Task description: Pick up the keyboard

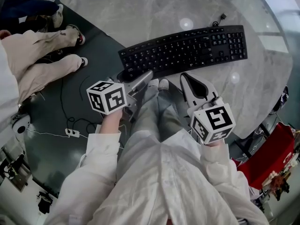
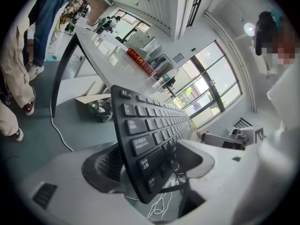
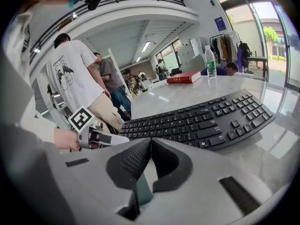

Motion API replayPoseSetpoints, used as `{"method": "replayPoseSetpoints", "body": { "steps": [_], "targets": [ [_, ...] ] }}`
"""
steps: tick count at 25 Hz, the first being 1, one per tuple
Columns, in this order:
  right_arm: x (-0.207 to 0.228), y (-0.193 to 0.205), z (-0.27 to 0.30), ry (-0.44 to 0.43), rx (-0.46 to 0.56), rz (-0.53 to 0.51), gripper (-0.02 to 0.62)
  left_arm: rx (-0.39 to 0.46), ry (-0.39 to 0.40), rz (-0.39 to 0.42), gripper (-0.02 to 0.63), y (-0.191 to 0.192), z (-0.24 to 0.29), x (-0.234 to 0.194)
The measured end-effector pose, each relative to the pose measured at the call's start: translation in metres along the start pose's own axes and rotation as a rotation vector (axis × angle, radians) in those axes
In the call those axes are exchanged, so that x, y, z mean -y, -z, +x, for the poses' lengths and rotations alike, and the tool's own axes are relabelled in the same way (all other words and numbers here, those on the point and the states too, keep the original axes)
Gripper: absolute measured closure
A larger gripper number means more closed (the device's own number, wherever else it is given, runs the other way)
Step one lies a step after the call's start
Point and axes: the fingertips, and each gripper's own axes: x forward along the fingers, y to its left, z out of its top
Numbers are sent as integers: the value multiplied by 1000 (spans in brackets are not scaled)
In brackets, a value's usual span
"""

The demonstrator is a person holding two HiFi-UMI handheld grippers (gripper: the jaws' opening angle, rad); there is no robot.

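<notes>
1. Currently both arms reach forward and down out of white sleeves. The left gripper (image 1: pixel 146 77) angles in at the left end of the keyboard (image 1: pixel 187 48). The right gripper (image 1: pixel 184 77) points at its front edge, about mid-length.
2. Keyboard lies flat on the marble table (image 1: pixel 154 8), with its left end at the table's near edge.
3. Hard to see: in the head view the marker cubes cover most of both hands. Only one left jaw shows there, and the keyboard's underside shows in no view.
4. Left jaws stand well apart, straddling the keyboard's left end. One is behind the underside, the other over the keys by Shift. The keyboard sits skewed between them and the pads don't look clamped.
5. Right jaws are closed together with nothing between them. The tips are right at the keyboard's front edge, and I can't tell if they touch it.
</notes>
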Motion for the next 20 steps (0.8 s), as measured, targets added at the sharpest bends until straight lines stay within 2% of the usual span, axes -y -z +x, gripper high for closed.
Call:
{"method": "replayPoseSetpoints", "body": {
  "steps": [6,10,14,20],
  "targets": [
    [14,4,-5,25,-15,-10,565,-4,32,2,275,1,2,1],
    [23,4,-7,41,-11,-4,565,-4,63,-36,276,2,5,1],
    [28,7,-6,56,-26,-3,565,-14,87,-48,324,2,6,6],
    [38,7,-9,72,-42,-24,565,-6,96,-50,331,2,6,6]
  ]
}}
